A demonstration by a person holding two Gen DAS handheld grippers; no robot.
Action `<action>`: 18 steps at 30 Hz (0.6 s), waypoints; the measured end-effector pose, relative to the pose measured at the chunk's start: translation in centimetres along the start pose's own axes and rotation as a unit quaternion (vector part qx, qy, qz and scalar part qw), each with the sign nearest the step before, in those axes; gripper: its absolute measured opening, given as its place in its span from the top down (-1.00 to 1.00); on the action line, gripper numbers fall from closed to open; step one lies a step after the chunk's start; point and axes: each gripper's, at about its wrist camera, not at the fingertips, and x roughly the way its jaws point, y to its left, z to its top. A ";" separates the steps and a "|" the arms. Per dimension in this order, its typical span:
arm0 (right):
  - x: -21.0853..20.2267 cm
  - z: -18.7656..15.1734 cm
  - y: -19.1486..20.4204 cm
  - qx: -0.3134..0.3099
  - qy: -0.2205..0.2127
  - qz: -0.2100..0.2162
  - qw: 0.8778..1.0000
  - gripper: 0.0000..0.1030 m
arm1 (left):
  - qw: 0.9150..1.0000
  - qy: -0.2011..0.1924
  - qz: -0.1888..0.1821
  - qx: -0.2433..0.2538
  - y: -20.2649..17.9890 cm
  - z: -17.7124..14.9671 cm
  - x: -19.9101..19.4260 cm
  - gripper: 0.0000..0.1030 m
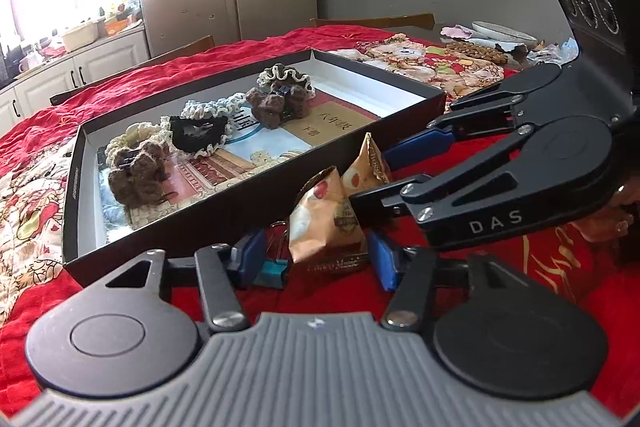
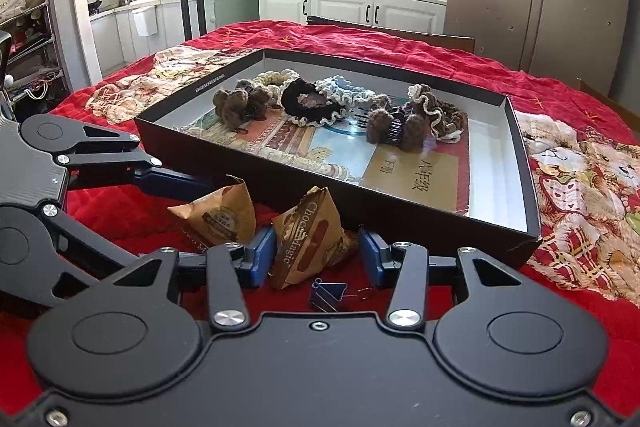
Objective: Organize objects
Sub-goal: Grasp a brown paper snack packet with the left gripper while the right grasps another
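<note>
**Handling note: snack packets**

1. Location. 2 pyramid-shaped foil packets stand on the red cloth (image 2: 400, 39) that covers the table, just outside the near long wall of the black box (image 2: 400, 217). Both are toward the table's near edge. Packet A (image 1: 324, 223) sits left of packet B (image 2: 308, 239). Neither is in the box yet; the box already holds the scrunchies (image 2: 308, 103).

2. Gripper state. The left gripper (image 1: 316, 263) straddles packet A with its jaws apart. A clear gap shows on the left side of the packet. The right gripper (image 2: 318, 257) straddles packet B. Its left pad appears to touch the foil, and its right pad is just beside the crumpled base. Whether the pads are actually pressing cannot be told.

3. Expected handling. The packets are probably light, with thin, crinkly, somewhat slick foil around a small hard filling. The skin should dent before it resists, so a hard squeeze could crush or burst it.

4. Grip point. Hold each packet low across the filled body, on 2 opposite faces. Avoid the crimped top seam, which is likely to fold and slip out.

5. Caution. A binder clip (image 2: 324, 293) lies on the cloth just in front of packet B (a second clip sits beside packet A). Keep the pads clear of both, or one may be pinched along with the foil.
</note>
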 end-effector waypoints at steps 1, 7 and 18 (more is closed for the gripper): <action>0.0 0.0 0.0 -0.001 0.000 -0.001 1.000 0.15 | 1.000 0.000 -0.001 0.000 0.0 0.0 0.1 -0.11; 0.3 -0.1 -0.1 -0.001 0.006 0.000 1.000 0.27 | 1.000 0.000 -0.006 -0.002 -0.1 0.2 0.3 -0.07; -0.6 -0.2 -0.4 0.009 -0.006 0.002 1.000 0.50 | 1.000 0.001 -0.007 -0.015 0.0 0.6 0.6 -0.08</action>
